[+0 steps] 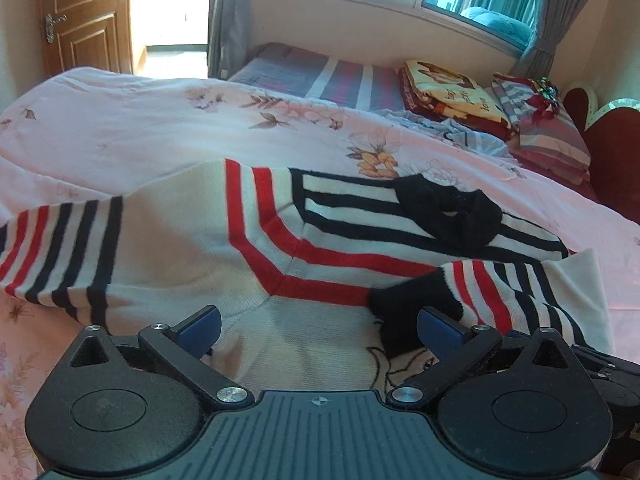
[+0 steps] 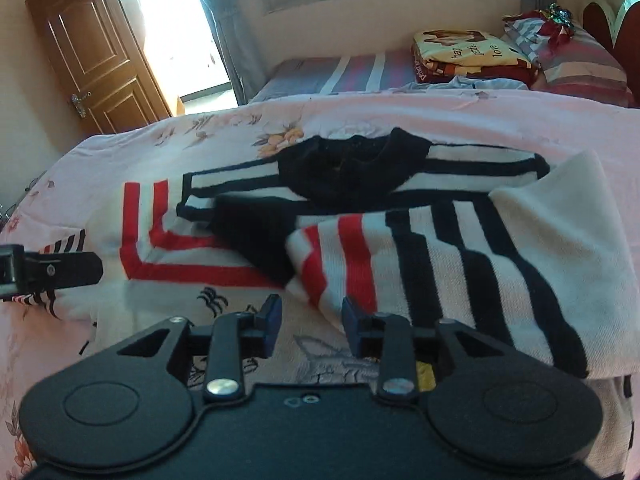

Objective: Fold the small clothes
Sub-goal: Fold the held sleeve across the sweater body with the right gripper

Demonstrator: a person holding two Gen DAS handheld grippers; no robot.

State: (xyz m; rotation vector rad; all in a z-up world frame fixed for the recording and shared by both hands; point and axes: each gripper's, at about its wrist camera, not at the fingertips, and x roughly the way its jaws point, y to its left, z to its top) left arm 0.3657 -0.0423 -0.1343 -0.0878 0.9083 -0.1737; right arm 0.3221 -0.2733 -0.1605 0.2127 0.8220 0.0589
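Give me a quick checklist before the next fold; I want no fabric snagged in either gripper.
1. Right gripper free of cloth: ok, jaws apart, nothing between them.
2. Left gripper free of cloth: ok, jaws wide over the sweater, not pinching it.
3. Right sleeve folded across the body: ok, its black cuff lies on the chest.
4. Left sleeve folded in: not ok, it lies stretched outward.
5. Sweater lying flat on the quilt: ok.
6. Hem straight: cannot tell, hidden behind the grippers.
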